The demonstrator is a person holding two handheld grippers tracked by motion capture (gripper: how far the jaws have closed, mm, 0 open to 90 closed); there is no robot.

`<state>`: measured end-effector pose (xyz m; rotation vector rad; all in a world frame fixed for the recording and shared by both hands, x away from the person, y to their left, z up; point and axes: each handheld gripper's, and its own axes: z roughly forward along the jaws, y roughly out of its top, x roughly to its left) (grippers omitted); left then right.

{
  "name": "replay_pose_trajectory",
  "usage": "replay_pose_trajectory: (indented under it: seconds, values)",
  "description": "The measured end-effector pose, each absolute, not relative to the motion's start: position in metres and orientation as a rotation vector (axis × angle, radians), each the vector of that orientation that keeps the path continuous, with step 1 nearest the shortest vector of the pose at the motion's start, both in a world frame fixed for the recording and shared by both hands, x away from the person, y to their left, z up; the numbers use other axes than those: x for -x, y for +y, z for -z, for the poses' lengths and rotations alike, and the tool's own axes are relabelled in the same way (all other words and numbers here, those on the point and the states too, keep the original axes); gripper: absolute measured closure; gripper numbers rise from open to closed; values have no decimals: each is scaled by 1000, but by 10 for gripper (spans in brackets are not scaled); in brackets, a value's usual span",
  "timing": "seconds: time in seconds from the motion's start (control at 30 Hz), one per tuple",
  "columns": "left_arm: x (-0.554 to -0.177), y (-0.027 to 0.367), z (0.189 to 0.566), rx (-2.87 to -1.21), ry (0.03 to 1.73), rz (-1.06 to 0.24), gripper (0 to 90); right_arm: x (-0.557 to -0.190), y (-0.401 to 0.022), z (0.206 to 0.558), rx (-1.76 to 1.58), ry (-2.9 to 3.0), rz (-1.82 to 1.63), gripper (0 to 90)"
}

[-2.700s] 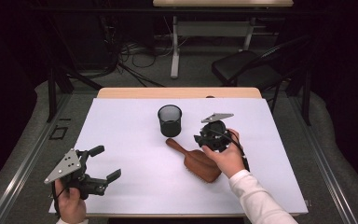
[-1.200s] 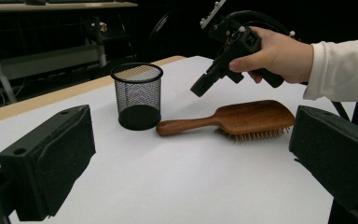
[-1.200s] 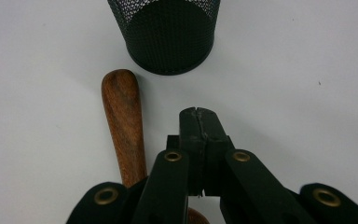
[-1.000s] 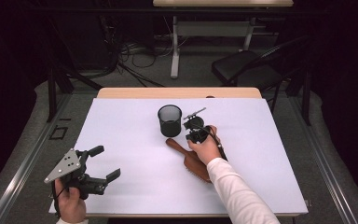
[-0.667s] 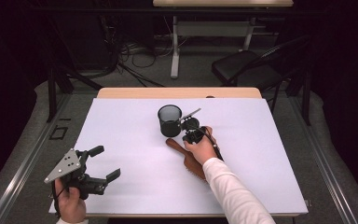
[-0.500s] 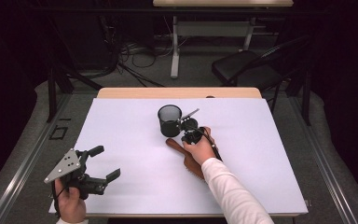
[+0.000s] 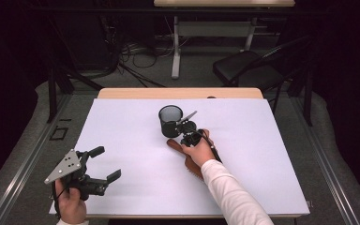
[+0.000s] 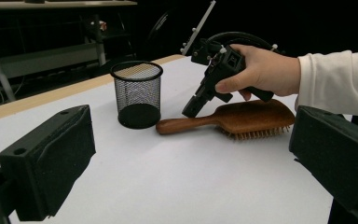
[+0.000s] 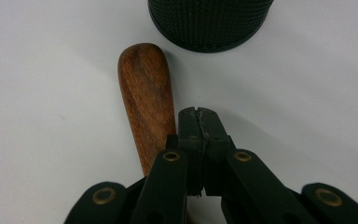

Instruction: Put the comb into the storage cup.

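Right gripper (image 7: 186, 132) has neared brush handle (image 9: 145, 95).

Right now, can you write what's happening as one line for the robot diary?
right gripper: shut, empty, over hairbrush handle | left gripper: open, empty | mesh cup: upright, beside handle tip | stage: nothing lifted

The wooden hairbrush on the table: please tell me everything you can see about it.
The wooden hairbrush is a paddle brush of reddish-brown, polished-looking wood, with a rounded handle and a broad head. It lies flat on the white table, bristles down; short bristles show under the head's edge. The handle end points toward the black mesh cup and stops just short of it. The right hand-held gripper, jaws shut, hovers beside the handle; contact cannot be told.
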<state>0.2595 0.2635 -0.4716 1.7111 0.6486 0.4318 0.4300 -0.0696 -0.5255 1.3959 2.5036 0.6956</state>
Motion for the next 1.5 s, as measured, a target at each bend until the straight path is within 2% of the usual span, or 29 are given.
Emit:
replay_pose_trajectory:
  seconds: [0.53, 1.5]
  values:
    - [-260, 263, 472, -1714, 648, -428, 4, -421, -58, 526, -1339, 2561, -685, 894]
    - [-259, 264, 472, -1706, 653, -428, 4, -381, -48, 526, -1203, 2676, -678, 890]
